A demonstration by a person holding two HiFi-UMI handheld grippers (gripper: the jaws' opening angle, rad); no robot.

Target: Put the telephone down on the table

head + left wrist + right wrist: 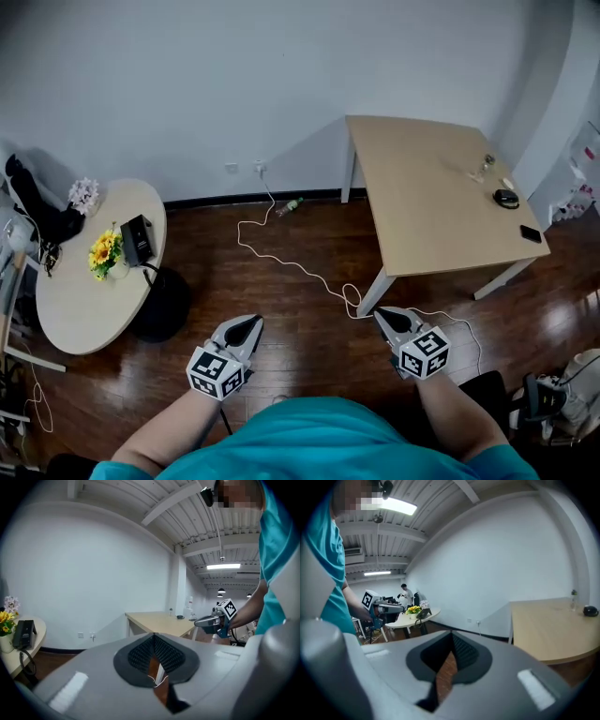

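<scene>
The black telephone stands on the round white table at the left, beside yellow flowers. It also shows at the left edge of the left gripper view as the telephone, and far off as the telephone in the right gripper view. My left gripper and right gripper hover over the wooden floor in front of me, far from both tables. The left gripper is shut and empty. The right gripper is shut too, with nothing in it.
A rectangular wooden table stands at the right with a black mouse, a phone and a small glass bottle. A white cable snakes across the floor. A bottle lies by the wall.
</scene>
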